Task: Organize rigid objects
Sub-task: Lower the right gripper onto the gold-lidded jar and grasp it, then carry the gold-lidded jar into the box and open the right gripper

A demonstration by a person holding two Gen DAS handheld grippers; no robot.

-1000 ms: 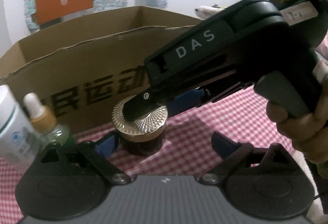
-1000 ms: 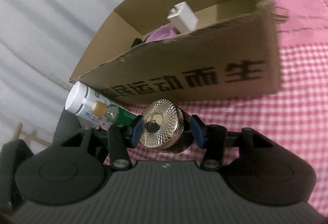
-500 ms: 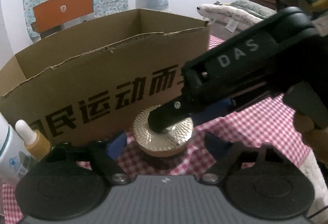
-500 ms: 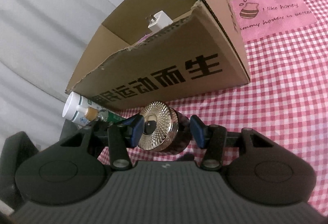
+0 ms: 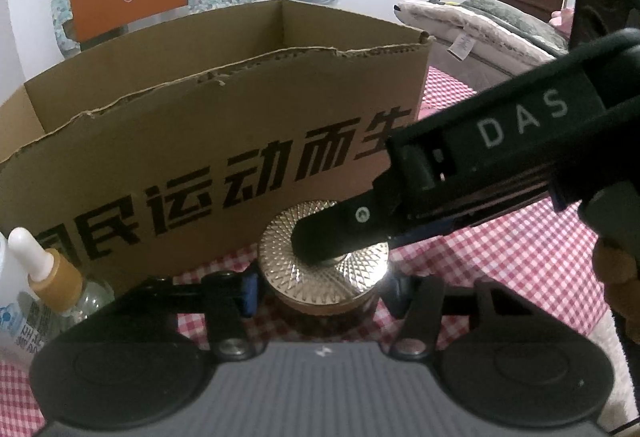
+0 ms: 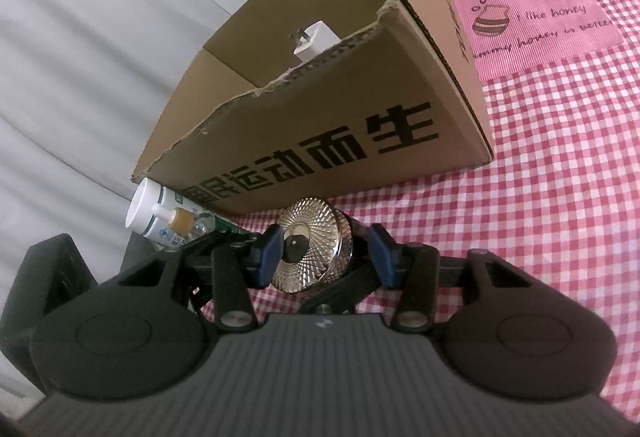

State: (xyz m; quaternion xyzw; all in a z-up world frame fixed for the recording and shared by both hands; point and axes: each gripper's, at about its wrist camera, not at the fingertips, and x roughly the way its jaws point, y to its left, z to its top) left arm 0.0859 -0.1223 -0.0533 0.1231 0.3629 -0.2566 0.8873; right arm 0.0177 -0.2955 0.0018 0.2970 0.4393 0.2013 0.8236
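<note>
A small jar with a ribbed gold lid [image 5: 324,257] is stood upright on the checked bench [image 6: 540,165], just in front of the cardboard box [image 5: 224,117]. Both tools are placed around it. The left tool [image 5: 320,293] is being closed from either side of the dark body below the lid; contact cannot be confirmed. The right tool [image 6: 326,251] is being closed slightly on the lid, its left pad seemingly against the lid's edge. The box opening lies beyond and above the jar.

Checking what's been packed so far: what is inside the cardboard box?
Over the cardboard box rim, the right wrist view shows only a white plug adapter. The front wall hides the floor and anything lower.
</note>
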